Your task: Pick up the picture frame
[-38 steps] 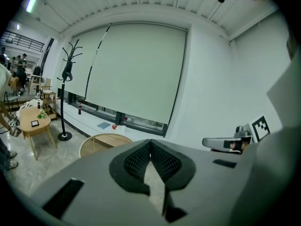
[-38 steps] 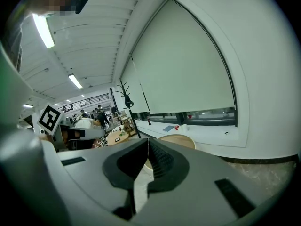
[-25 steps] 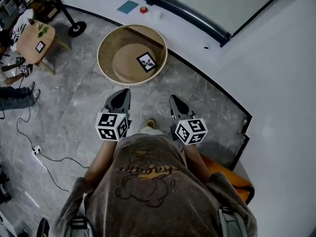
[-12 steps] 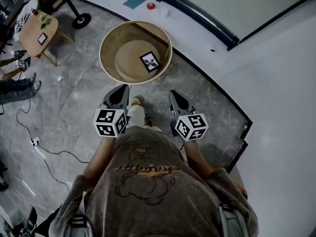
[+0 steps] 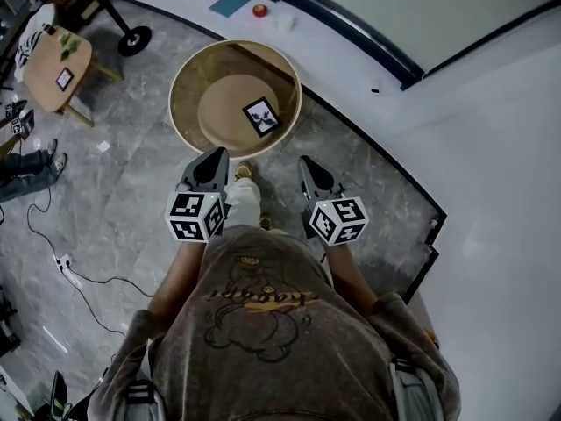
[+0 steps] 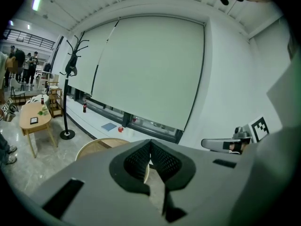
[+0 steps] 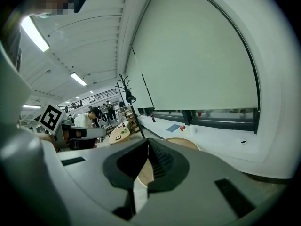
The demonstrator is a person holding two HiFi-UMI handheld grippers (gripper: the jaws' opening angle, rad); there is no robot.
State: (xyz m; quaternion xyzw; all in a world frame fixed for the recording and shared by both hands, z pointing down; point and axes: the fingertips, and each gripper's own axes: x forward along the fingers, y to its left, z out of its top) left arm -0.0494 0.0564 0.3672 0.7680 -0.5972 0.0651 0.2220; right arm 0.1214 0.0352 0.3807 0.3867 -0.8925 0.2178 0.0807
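A small black picture frame [image 5: 261,117] with a white mat and a leaf print lies flat on the bottom of a large round tan basket [image 5: 186,68] on the floor. My left gripper [image 5: 213,160] hangs just in front of the basket's near rim, shut and empty. My right gripper [image 5: 310,170] sits level with it to the right, also shut and empty. In the left gripper view the jaws [image 6: 150,150] meet over the basket rim [image 6: 91,146]. The right gripper view shows shut jaws [image 7: 147,152] with the basket [image 7: 181,142] beyond.
A small wooden table [image 5: 54,64] with a plant stands at the far left. A coat stand's base [image 5: 134,40] is behind the basket. A raised white ledge with a dark edge [image 5: 386,160] curves along the right. Cables [image 5: 53,244] trail on the grey floor.
The person has stepped toward the basket, so both grippers are closer to its near rim. A foot now shows between the grippers. Both stay shut.
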